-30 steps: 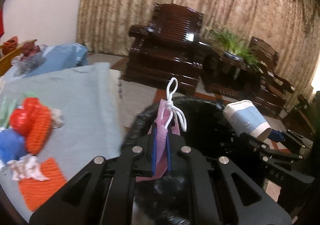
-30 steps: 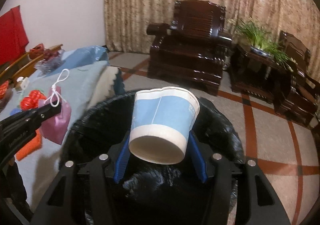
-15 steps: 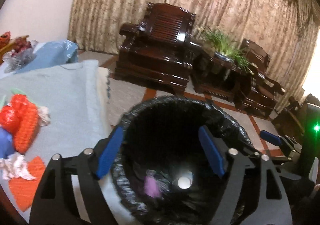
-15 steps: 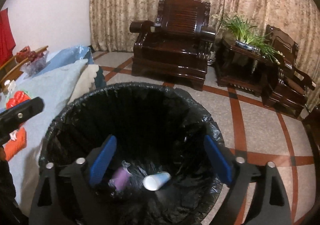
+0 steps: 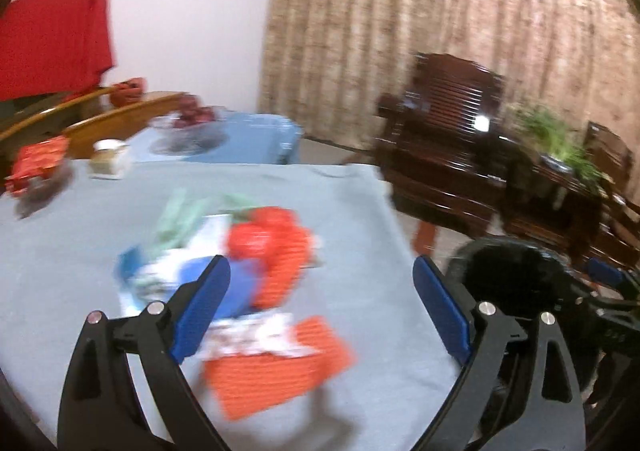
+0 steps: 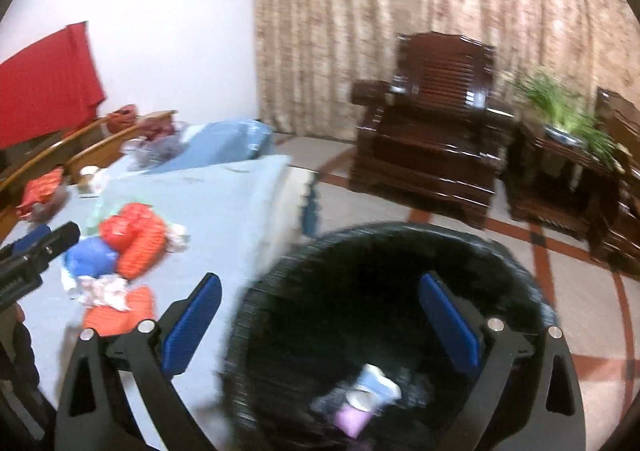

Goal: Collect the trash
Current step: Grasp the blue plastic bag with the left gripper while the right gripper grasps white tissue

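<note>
Left gripper (image 5: 322,301), a black plastic two-finger frame with silver bolts and flat blue rubber pads (image 5: 200,305), is spread wide with nothing between the pads. It points forward and slightly down (the left-wrist view is smeared with motion blur). From the right-wrist view its black finger (image 6: 48,243), blue-tipped, juts in from the left edge.

Right gripper (image 6: 320,325), of the same black frame and blue pads (image 6: 448,325), is likewise spread wide and empty, angled downward. In the left-wrist view part of it (image 5: 608,283) shows at the right edge, beside the left gripper.
</note>
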### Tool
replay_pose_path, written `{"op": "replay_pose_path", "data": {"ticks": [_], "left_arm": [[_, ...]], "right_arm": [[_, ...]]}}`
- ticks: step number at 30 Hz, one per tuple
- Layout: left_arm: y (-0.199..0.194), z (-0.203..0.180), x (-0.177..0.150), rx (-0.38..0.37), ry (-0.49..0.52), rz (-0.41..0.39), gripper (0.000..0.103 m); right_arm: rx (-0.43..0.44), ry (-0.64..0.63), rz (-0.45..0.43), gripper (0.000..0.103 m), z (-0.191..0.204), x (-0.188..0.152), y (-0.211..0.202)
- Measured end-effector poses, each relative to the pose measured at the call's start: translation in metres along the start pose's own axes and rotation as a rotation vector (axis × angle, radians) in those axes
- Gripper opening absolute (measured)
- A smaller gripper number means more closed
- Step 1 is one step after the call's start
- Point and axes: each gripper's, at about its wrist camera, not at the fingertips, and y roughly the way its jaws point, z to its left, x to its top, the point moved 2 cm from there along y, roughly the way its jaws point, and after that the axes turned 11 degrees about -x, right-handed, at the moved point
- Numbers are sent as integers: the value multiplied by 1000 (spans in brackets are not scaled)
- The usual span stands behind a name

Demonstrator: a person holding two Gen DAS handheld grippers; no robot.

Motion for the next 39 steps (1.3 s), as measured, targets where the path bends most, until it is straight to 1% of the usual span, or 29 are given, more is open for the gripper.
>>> {"op": "replay_pose_path", "data": {"ticks": [3,9,12,16,23,28,34,37,39], "left_arm": [[-17,32,3,81,-12,-11,90],[-36,80,-7,176,-44,-10,90],[-37,94,-16,200,-63,4,90],[-34,111,-30,231,-75,24,90],[-28,140,-50,263,-106,49,90],[-28,157,-53,280,-129,45,90],[-29,170,-55,298,-141,43,90],[-27,175,-56,298,-151,45,90],[-26,176,-58,299,-152,50,90]], "right_arm": [[67,-25,-19,97,35,6,0],[144,-76,-29,97,91,8,5],[178,-100,-15,97,119,3,11],[224,-138,10,96,145,-9,20],[287,-192,31,95,194,-23,31],[327,-229,63,95,223,-34,41],[335,-282,107,94,250,-47,54],[338,-293,144,86,255,-51,61],[347,-300,171,76,258,-55,66]]}}
